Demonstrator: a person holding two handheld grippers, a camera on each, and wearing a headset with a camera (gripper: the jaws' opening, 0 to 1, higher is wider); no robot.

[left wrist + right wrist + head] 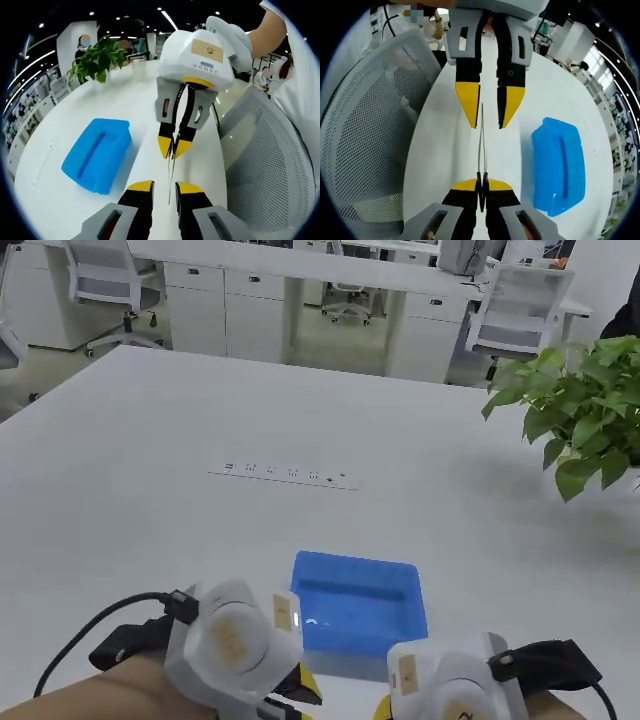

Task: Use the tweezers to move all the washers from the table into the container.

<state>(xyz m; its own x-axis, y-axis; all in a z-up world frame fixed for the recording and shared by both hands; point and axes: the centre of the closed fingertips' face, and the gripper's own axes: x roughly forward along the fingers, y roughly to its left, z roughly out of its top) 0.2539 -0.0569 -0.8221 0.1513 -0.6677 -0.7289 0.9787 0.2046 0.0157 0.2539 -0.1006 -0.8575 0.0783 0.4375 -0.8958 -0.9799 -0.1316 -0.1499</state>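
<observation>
Right tool (481, 184): pinching the tweezers (481, 145).
Left tool (165, 186): spread; you should close it squarely on their free end.

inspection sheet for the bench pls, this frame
Surface: white table, no marks seen.
Job's things: blue container upright on the table; tweezers held between the grippers; pale glint inside the container, cannot tell if a washer.
Clutter: power strip beyond the container.
Grippers: right gripper shut on the tweezers; left gripper open, jaws astride their tip.
Cables: black cable trailing from the left gripper.
Surroundings: potted plant, mesh chair, office desks.
</observation>
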